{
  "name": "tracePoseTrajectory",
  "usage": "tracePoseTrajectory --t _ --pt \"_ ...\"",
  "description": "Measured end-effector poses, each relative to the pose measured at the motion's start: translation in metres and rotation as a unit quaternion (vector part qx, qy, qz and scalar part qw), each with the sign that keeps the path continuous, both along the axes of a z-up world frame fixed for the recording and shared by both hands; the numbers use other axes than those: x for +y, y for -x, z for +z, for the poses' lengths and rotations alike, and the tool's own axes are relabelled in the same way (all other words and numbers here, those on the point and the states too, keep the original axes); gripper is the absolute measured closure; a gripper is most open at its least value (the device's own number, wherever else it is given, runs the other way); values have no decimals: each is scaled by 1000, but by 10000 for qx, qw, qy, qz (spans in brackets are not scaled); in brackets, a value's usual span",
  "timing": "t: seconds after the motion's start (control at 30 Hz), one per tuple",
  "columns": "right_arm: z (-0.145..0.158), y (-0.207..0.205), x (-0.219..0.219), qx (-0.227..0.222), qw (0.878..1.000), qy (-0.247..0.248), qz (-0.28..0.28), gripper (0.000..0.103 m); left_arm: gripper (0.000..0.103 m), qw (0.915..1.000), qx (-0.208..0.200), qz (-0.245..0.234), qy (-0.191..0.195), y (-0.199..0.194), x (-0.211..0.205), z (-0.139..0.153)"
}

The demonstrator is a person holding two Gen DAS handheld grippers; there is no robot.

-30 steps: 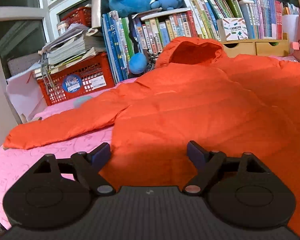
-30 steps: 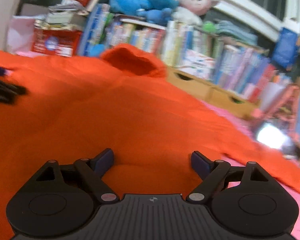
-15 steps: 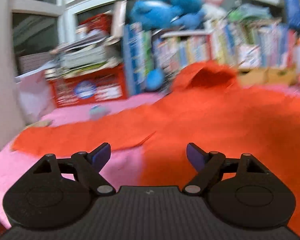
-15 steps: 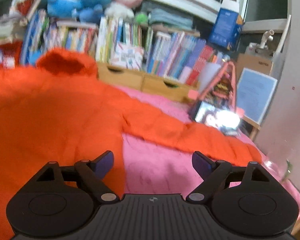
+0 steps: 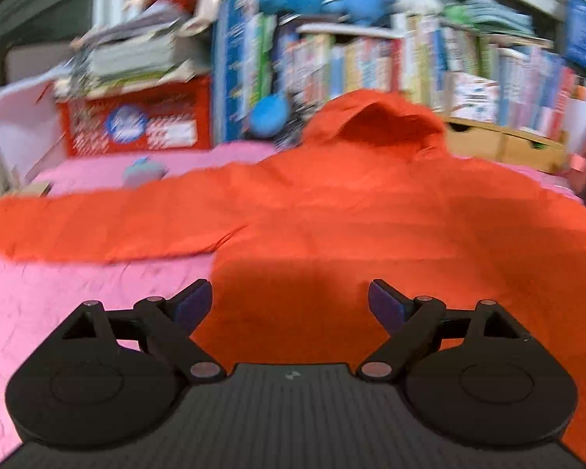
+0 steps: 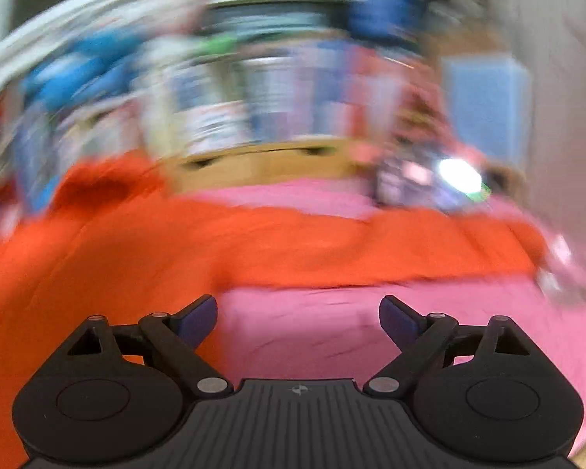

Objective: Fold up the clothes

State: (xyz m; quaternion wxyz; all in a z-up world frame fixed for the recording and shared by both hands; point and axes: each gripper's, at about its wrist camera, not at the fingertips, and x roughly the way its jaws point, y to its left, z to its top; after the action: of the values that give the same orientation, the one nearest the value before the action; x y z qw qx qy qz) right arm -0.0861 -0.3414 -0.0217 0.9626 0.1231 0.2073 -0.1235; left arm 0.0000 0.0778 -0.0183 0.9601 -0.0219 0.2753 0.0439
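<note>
Two hand-held grippers, left [image 5: 291, 299] and right [image 6: 297, 314], are hovering spread wide and empty over the puffy orange hooded jacket [image 5: 332, 215] lying sleeves-out on the pink bedspread [image 5: 78, 293]; it is looking light, soft and slippery, likeliest best pinched at cuff or hem.

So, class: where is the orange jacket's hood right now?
In the left wrist view the hood sits upper centre, at the jacket's far end, against the row of books and left of the wooden drawers.
</note>
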Motion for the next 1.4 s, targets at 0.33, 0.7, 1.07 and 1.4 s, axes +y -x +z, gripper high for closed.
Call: tracePoseTrajectory --t 0.33,0.7,1.07,1.4 --pt "-14 -46 -105 -92 9753 -1590 -1531 7 8 9990 402 165 80 -9 5 -18" --pt "-17 -74 -99 378 9838 -1074 -1388 8 7 9977 569 250 252 0 7 -11" --pt "23 62 42 908 9879 679 1059 2 6 9918 1143 -562 -133 99 -19 37" --pt "29 137 111 1237 9707 899 1853 1 6 9824 1455 -1167 -1 170 -47 30"
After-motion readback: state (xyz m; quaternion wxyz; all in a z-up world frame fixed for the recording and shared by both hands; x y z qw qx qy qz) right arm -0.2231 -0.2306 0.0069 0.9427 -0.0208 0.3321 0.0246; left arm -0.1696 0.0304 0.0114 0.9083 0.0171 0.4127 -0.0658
